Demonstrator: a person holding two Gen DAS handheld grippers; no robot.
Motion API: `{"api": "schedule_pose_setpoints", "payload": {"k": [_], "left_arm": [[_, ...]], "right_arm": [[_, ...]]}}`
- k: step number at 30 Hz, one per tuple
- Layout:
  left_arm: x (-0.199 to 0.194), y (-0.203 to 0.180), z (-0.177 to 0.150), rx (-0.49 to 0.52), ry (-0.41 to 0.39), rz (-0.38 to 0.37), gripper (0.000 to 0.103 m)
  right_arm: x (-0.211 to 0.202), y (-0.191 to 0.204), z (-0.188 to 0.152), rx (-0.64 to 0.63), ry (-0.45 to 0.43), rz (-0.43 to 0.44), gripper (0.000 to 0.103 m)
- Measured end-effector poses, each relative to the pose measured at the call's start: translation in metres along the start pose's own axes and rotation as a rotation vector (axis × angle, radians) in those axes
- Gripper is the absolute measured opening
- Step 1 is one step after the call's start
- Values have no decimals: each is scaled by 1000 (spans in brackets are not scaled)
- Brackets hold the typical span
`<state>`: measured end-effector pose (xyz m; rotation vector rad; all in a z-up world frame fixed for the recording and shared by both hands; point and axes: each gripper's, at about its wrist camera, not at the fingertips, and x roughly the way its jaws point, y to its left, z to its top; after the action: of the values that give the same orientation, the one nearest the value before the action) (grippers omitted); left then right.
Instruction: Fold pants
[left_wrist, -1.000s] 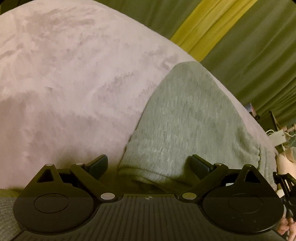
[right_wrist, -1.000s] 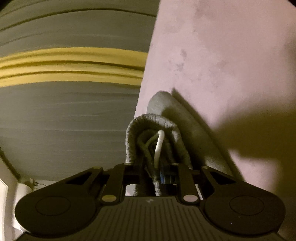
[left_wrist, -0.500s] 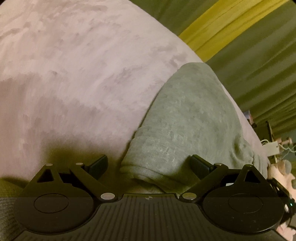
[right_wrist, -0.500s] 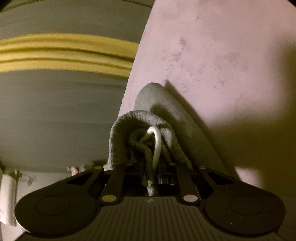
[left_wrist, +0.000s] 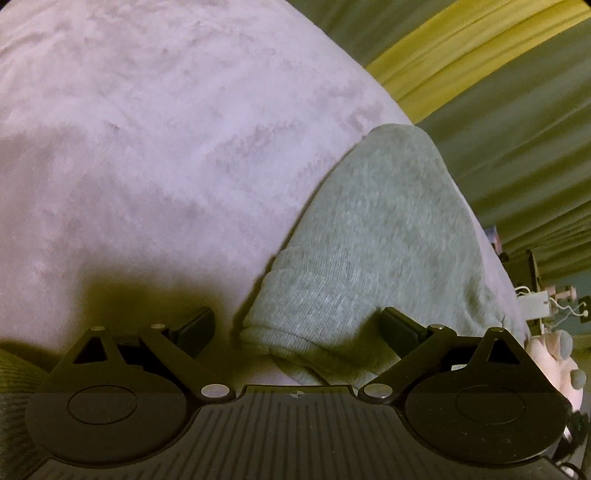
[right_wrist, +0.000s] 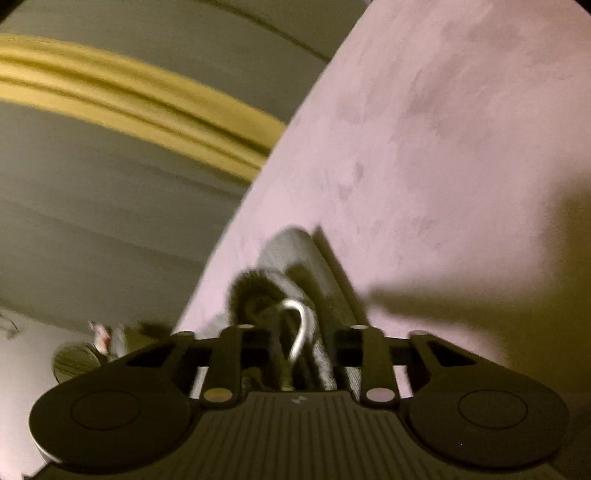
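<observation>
The grey knit pants (left_wrist: 373, 236) lie folded on the pale pink bed cover (left_wrist: 166, 140), with a ribbed cuff end nearest me. My left gripper (left_wrist: 297, 328) is open, its fingers on either side of that cuff end and not closed on it. My right gripper (right_wrist: 291, 350) is shut on the bunched waistband of the pants (right_wrist: 266, 291), with the white drawstring (right_wrist: 297, 325) looping out between the fingers. The rest of the pants trails away behind the bunch in the blurred right wrist view.
Olive curtains with a yellow band (left_wrist: 461, 51) hang beyond the bed edge. A white charger with cables (left_wrist: 535, 306) sits at the right, and a person's hand (left_wrist: 557, 365) shows there. The bed cover (right_wrist: 443, 147) stretches right in the right wrist view.
The right gripper has swung and pulled the waistband bunch along the bed edge, blurring the view. The left gripper has drawn closer over the cuff end, still open.
</observation>
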<state>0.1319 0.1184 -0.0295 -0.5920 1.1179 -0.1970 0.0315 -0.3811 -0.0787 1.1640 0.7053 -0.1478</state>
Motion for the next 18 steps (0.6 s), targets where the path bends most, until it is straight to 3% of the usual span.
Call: {"api": "schedule_pose_setpoints", "payload": {"k": [2, 6, 10, 13, 15, 18], "left_arm": [[0, 0, 0, -3, 1, 2, 99], [1, -2, 0, 12, -1, -6, 99], [6, -7, 3, 34, 16, -24, 99], [4, -16, 9, 102, -19, -25, 99], [2, -25, 18, 181, -53, -6, 99], [12, -38, 36, 305, -35, 0, 100]], "right_arm": [[5, 7, -6, -15, -20, -29, 8], [-4, 26, -14, -128, -44, 20, 7], [13, 22, -21, -153, 13, -36, 7], [12, 18, -11, -136, 58, -14, 10], [6, 19, -4, -147, 77, -4, 27], [-14, 20, 2, -228, 32, -48, 93]]}}
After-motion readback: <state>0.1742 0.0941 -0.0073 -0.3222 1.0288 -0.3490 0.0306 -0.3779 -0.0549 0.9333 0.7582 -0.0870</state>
